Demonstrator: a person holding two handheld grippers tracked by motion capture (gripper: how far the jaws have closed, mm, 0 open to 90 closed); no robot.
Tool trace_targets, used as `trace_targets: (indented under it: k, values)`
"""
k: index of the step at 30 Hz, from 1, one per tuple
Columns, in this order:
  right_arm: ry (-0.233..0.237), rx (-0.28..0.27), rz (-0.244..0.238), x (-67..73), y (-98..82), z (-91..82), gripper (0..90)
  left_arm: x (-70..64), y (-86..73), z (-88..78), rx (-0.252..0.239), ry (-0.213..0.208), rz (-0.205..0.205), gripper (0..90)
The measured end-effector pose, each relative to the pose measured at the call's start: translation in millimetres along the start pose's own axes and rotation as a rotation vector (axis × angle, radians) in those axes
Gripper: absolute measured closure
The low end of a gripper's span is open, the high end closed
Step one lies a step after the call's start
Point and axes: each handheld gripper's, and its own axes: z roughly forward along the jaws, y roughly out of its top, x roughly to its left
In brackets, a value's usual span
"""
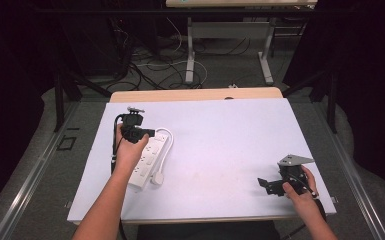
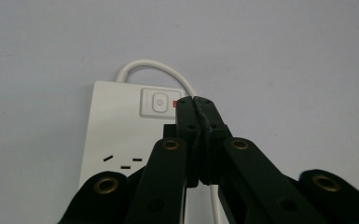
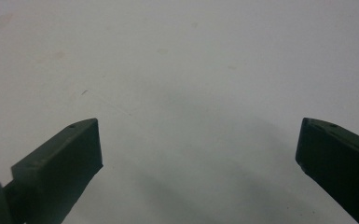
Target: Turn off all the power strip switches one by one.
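A white power strip (image 1: pixel 147 159) lies on the left part of the white table top (image 1: pixel 220 145), with its cable (image 1: pixel 167 137) looping back to a white plug (image 1: pixel 157 178) beside it. My left gripper (image 1: pixel 151 133) hovers over the strip's far end, its jaws shut with nothing between them. In the left gripper view the closed tips (image 2: pixel 195 101) sit just right of the strip's switch button (image 2: pixel 158 103), above the strip (image 2: pixel 116 126) and its cable (image 2: pixel 155 65). My right gripper (image 1: pixel 266 186) rests near the table's front right corner, jaws (image 3: pixel 198 144) wide open over bare table.
The table's front edge (image 1: pixel 200 220) runs close below both hands. Beyond the far edge stand another table's legs (image 1: pixel 190 60) and loose cables on the floor. Dark curtains close both sides.
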Motion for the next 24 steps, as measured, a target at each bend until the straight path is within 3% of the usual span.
trace_targets:
  k: [6, 11, 20, 24]
  values:
    - [-0.002, 0.0, -0.002, 0.1, -0.1, -0.1, 0.0, -5.7, -3.6, -13.9, -0.015, -0.032, 0.013, 90.0]
    - [-0.004, 0.0, -0.006, 0.4, 0.1, -0.2, 0.0, -11.6, -7.7, -25.0, 0.002, -0.064, 0.041, 90.0]
    - [-0.009, 0.003, -0.009, 1.1, 0.4, -0.6, 0.0, -17.1, -16.1, -32.8, 0.004, -0.044, 0.095, 90.0]
    - [-0.009, 0.004, -0.008, 1.3, 0.3, -0.4, 0.0, -15.1, -17.9, -30.8, 0.012, -0.043, 0.082, 90.0]
